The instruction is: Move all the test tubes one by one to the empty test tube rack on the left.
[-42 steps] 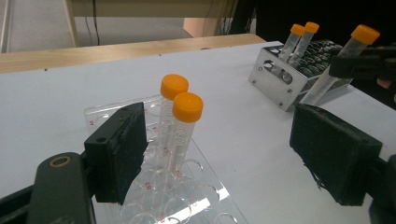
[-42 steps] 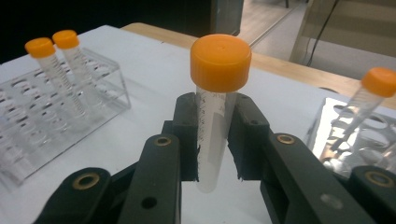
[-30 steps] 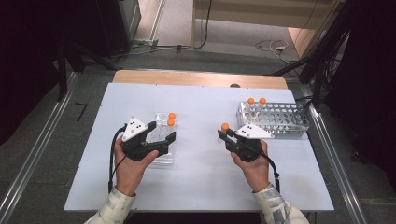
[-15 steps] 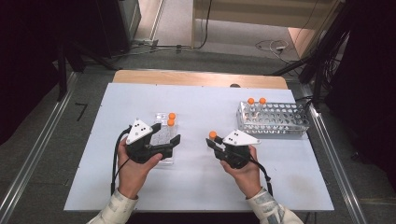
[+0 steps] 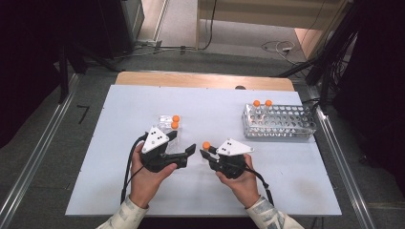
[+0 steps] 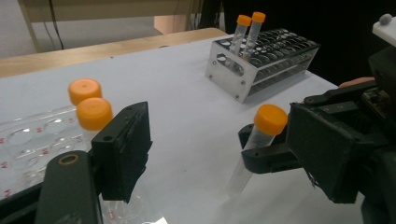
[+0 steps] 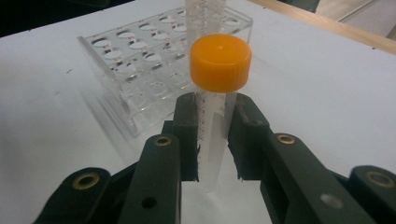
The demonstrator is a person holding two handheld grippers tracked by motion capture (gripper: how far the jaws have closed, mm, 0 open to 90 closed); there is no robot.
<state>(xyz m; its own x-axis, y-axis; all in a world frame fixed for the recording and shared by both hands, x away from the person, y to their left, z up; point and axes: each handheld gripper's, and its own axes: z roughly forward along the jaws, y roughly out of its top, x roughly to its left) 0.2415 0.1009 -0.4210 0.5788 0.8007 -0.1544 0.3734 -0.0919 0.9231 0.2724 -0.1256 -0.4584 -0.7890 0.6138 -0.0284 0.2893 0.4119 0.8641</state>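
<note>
My right gripper [image 5: 206, 153] [image 7: 212, 126] is shut on a clear tube with an orange cap [image 5: 206, 145] [image 7: 220, 61], held upright just above the white table [image 5: 239, 109]. The left gripper [image 5: 188, 155] [image 6: 222, 144] faces it from the left, open. Its jaws have just been closing a little. In the left gripper view the held tube [image 6: 271, 119] stands ahead of the gap between those jaws, untouched by them. The right gripper's fingers [image 6: 261, 158] clamp its lower part.
A clear plastic rack [image 5: 166, 121] [image 6: 28, 144] [image 7: 135, 60] behind the left gripper holds two orange-capped tubes [image 5: 175, 121] [image 6: 88, 105]. A metal rack [image 5: 279, 125] [image 6: 261, 60] at the right back holds two more [image 5: 262, 103] [image 6: 247, 28]. A wooden strip [image 5: 205, 80] borders the far edge.
The right gripper has carried the tube leftward from beside the metal rack to the table's middle. The left gripper has shifted right, toward it.
</note>
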